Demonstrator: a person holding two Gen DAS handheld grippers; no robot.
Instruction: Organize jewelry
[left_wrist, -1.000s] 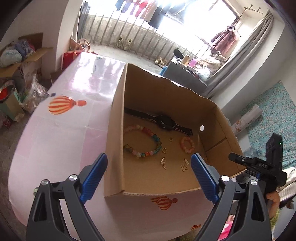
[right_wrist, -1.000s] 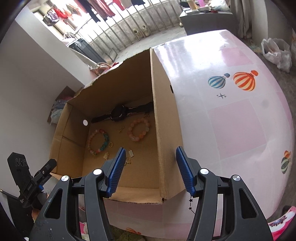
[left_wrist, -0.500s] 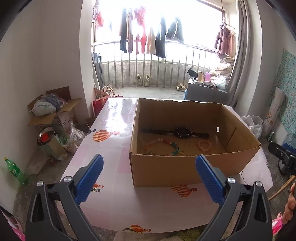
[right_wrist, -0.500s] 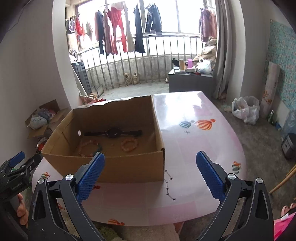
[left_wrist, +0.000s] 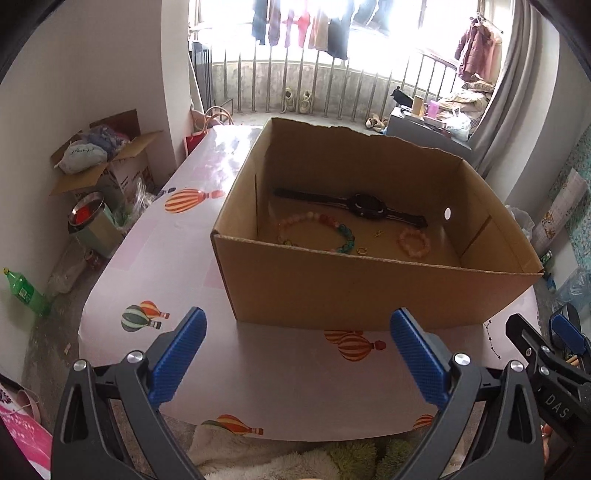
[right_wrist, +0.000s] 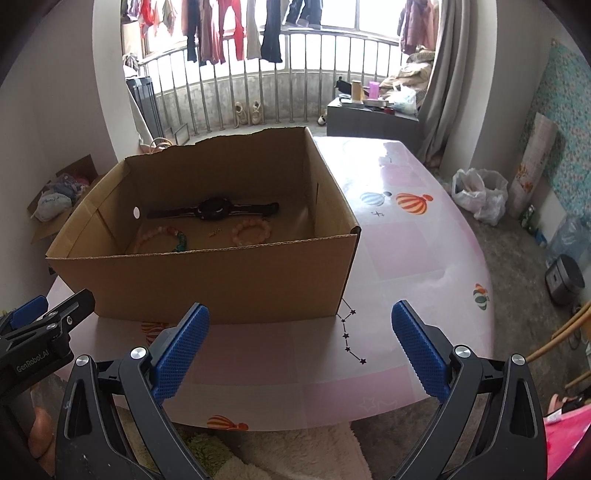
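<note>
An open cardboard box (left_wrist: 369, 291) (right_wrist: 207, 280) stands on the pink table. Inside lie a black watch (left_wrist: 364, 205) (right_wrist: 214, 210), a multicoloured bead bracelet (left_wrist: 334, 230) (right_wrist: 162, 236), a small pink bead bracelet (left_wrist: 413, 242) (right_wrist: 251, 230) and small gold pieces (left_wrist: 362, 250). My left gripper (left_wrist: 297, 354) hangs open over the table's near edge, in front of the box's near wall, with nothing between its blue pads. My right gripper (right_wrist: 299, 345) is open too, empty, near the box's front right corner. Each gripper shows at the edge of the other's view.
The table (right_wrist: 406, 251) bears a pink cloth printed with balloons, bare to the right of the box. A fluffy rug (left_wrist: 295, 461) lies below its near edge. On the floor left stand a box of clutter (left_wrist: 96, 162), a metal pot (left_wrist: 88, 218) and a green bottle (left_wrist: 26, 291).
Both grippers have drawn back from above the box to the table's near edge, so the box is now seen from its front. The right gripper's jaws have spread much wider.
</note>
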